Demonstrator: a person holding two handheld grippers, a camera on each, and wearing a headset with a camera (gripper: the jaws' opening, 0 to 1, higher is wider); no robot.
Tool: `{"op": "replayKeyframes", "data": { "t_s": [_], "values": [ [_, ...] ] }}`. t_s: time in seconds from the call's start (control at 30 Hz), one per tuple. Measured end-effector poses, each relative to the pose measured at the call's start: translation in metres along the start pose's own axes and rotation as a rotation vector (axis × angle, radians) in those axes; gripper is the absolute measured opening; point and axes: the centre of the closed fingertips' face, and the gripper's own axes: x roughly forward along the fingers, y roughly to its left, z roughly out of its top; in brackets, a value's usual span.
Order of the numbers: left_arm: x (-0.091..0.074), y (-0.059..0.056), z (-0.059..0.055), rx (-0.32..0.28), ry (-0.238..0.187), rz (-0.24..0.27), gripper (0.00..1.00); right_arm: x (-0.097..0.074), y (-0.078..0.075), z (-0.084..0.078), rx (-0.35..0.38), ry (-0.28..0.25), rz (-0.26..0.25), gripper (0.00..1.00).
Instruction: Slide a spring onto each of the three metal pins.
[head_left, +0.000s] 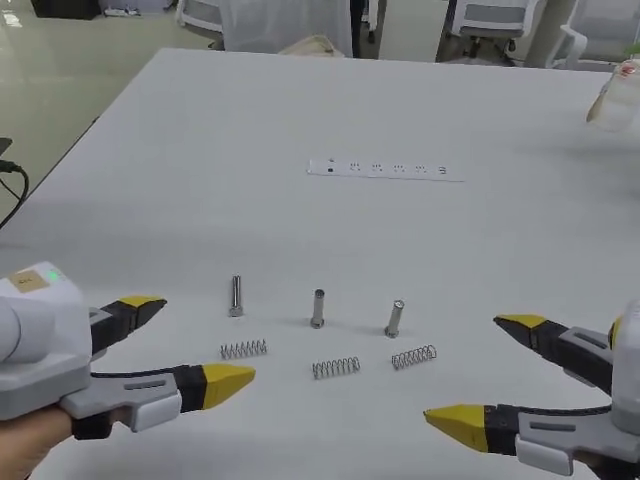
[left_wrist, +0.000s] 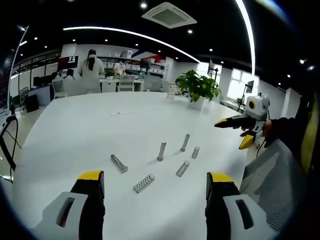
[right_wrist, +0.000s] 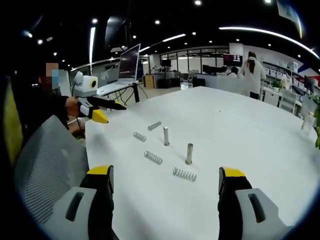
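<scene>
Three metal pins (head_left: 318, 308) stand in a row on the white table (head_left: 400, 240). Three springs (head_left: 336, 367) lie flat near them, one at about 6 o'clock from each pin. No spring is on a pin yet. In the head view the left gripper (head_left: 195, 340) is at 8 o'clock. Its jaws are wide apart and hold nothing. The right gripper (head_left: 478, 368) is at 4 o'clock. Its jaws are wide apart too and hold nothing.

**Three pins bare, three springs loose**

Three short silver metal pins are ranged in a row from 9 to 3 o'clock. The left pin (head_left: 236, 297) is laid flat, tip toward 12 o'clock. The middle pin (head_left: 318, 308) and right pin (head_left: 395, 318) are stood upright. At 6 o'clock of each, a thin coiled wire spring is laid sideways, untouching: left spring (head_left: 243, 349), middle spring (head_left: 336, 367), right spring (head_left: 414, 356).
</scene>
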Motion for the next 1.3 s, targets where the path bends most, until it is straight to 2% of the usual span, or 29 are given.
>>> {"op": "replayKeyframes", "data": {
  "t_s": [0.33, 0.53, 0.73, 0.83, 1.0, 1.13, 1.23, 1.3],
  "values": [
    [-0.002, 0.002, 0.001, 0.012, 0.009, 0.007, 0.80, 0.001, -0.002, 0.001, -0.002, -0.010, -0.001, 0.85],
    [0.002, 0.006, 0.007, 0.020, 0.007, 0.012, 0.79, 0.001, -0.003, -0.001, -0.003, -0.003, -0.003, 0.85],
    [0.010, 0.013, 0.014, 0.040, 0.022, 0.022, 0.77, 0.002, -0.003, -0.003, -0.007, 0.003, 0.002, 0.85],
    [0.015, 0.018, 0.020, 0.050, 0.020, 0.025, 0.77, 0.002, -0.004, -0.003, -0.006, 0.001, 0.000, 0.85],
    [0.028, 0.025, 0.023, 0.072, 0.039, 0.028, 0.72, 0.002, -0.006, -0.004, -0.002, 0.003, -0.003, 0.85],
    [0.042, 0.036, 0.021, 0.057, 0.065, 0.039, 0.70, 0.002, -0.006, -0.006, -0.001, 0.009, -0.004, 0.85],
    [0.051, 0.042, 0.024, 0.042, 0.067, 0.046, 0.67, 0.002, -0.006, -0.007, 0.003, 0.012, -0.004, 0.85],
    [0.055, 0.046, 0.021, 0.036, 0.088, 0.053, 0.65, 0.002, -0.006, -0.008, 0.002, 0.017, -0.003, 0.85]
  ]
}}
